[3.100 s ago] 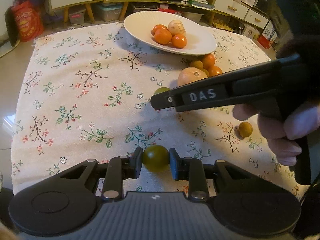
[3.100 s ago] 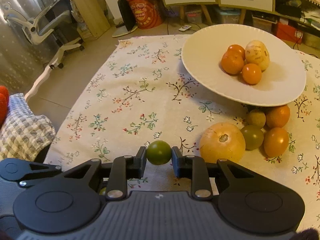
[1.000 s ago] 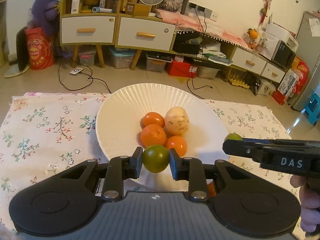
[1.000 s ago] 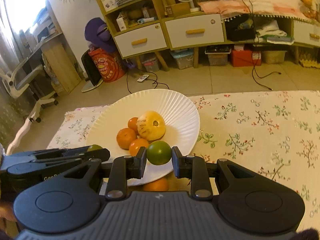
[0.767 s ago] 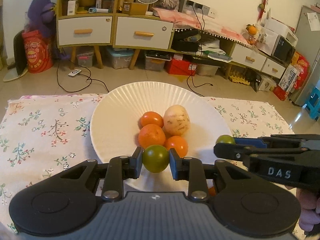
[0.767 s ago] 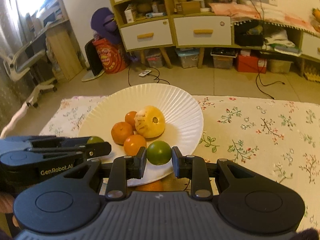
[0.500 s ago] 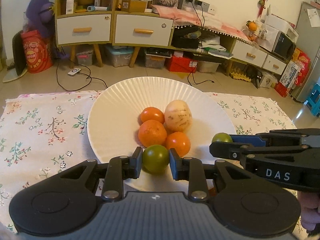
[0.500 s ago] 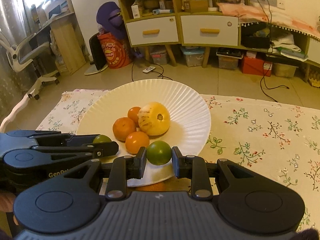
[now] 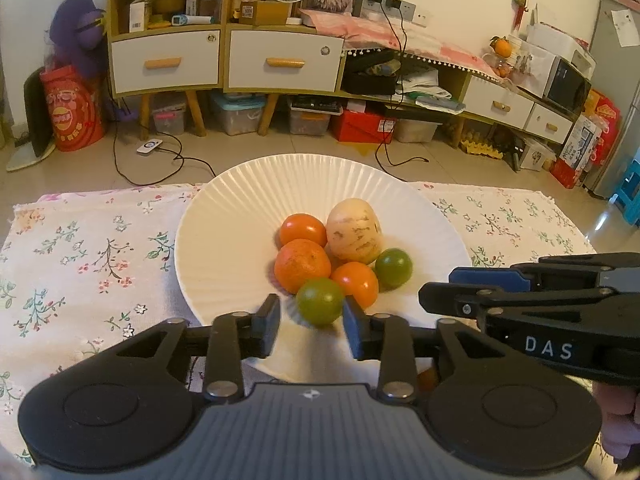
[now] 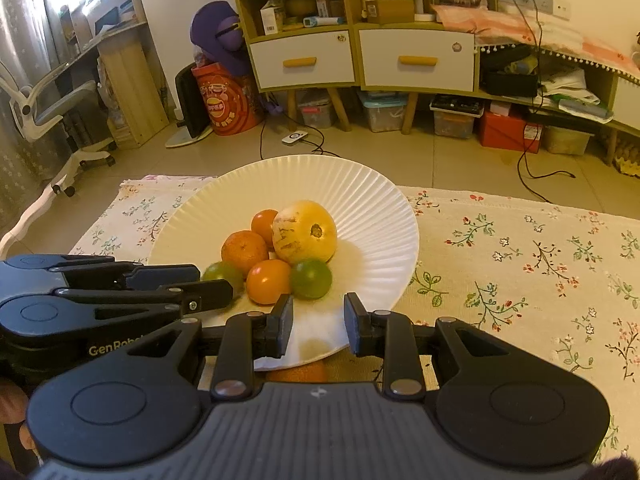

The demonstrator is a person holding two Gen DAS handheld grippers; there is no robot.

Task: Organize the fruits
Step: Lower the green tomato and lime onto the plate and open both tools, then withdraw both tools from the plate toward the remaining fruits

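Both small green round fruits sit on the ribbed white plate (image 9: 224, 216), at the near edge of the fruit pile. One green fruit (image 9: 320, 306) lies between the spread fingers of the left gripper (image 9: 309, 320), jaws apart, close to the right pad, contact unclear. Second green fruit (image 10: 311, 278) lies just ahead of the right gripper (image 10: 318, 320), jaws wide, holding nothing. Pile behind: three orange tangerines, nearest one (image 9: 355, 283) wedged between the two green fruits, plus a pale yellow streaked melon-like fruit (image 9: 353, 230) at the back right. From the left wrist view the right gripper comes in from the side, tips beside the plate rim. Plate rests on a floral-print cloth (image 10: 520, 248). Another orange fruit (image 10: 298, 374) peeks out under the plate's near rim.
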